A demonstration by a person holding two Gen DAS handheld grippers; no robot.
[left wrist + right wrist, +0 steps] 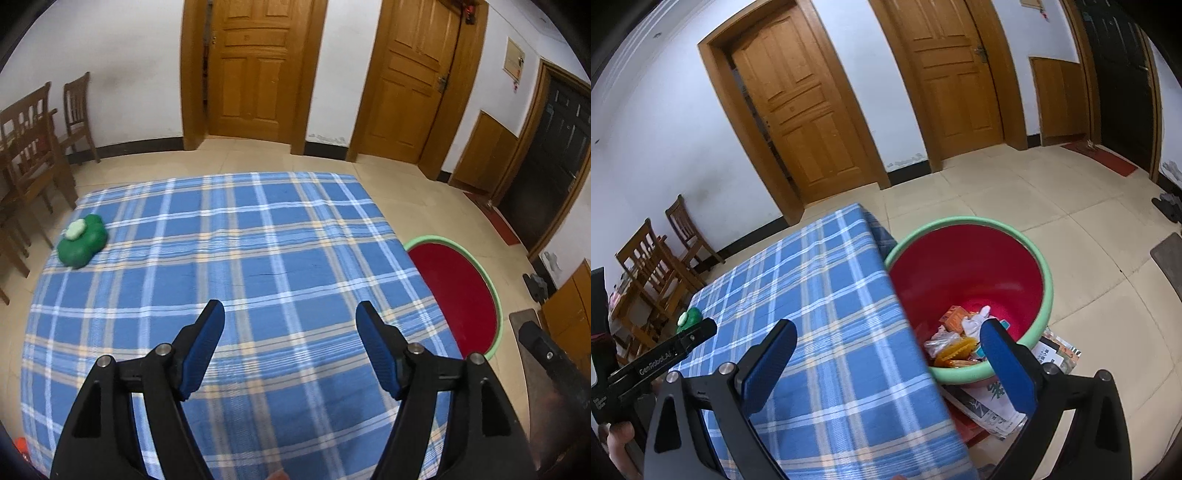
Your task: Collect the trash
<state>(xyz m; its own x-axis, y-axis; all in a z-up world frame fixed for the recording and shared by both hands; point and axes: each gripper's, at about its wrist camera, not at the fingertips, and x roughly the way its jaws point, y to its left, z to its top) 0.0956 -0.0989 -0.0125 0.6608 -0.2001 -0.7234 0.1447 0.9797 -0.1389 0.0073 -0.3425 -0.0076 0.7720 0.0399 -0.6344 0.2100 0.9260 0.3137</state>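
Note:
A red bucket with a green rim (1039,269) stands on the floor by the table's right edge and holds several wrappers and bits of trash (955,341); its rim also shows in the left wrist view (491,291). My right gripper (886,330) is open and empty, over the table edge beside the bucket. My left gripper (290,312) is open and empty above the blue plaid tablecloth (240,258). A green clover-shaped object with a pale piece on top (83,240) lies at the table's far left and shows small in the right wrist view (689,318).
Wooden chairs (33,155) stand left of the table. Two wooden doors (251,70) are in the far wall. Newspapers (993,402) lie on the tiled floor under the bucket. The left gripper's body (653,358) shows in the right wrist view.

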